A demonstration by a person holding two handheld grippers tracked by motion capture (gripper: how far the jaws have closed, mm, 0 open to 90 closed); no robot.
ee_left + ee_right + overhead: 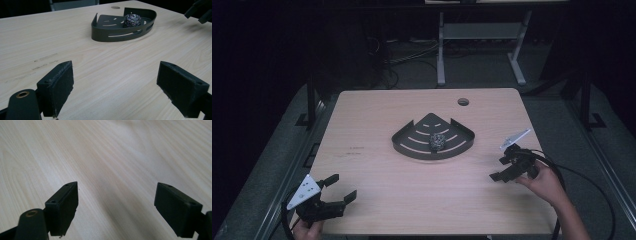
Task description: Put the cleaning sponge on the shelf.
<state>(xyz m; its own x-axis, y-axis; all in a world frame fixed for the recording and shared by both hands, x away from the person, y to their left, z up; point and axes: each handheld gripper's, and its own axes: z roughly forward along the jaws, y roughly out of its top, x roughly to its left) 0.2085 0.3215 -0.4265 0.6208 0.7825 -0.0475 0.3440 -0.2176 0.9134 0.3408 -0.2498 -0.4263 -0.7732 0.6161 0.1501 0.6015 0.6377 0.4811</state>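
A dark, fan-shaped slotted tray (412,136) sits at the middle of the wooden table, and a steel-wool scrubber (438,142) lies inside it toward its right half. My left gripper (343,187) rests low over the table's near left corner, open and holding nothing, aimed toward the tray. In the left gripper view the tray (110,35) and the scrubber (132,20) lie well ahead of the spread jaws (115,87). My right gripper (497,168) hovers right of the tray, apart from it, open, with bare wood between its pads (116,207).
A round cable hole (463,102) is near the table's far edge. Faint scuff marks (354,150) lie left of the tray. Behind the table stand a white desk frame (441,50) and floor cables. A black cable (582,175) loops off the right gripper past the table's right edge.
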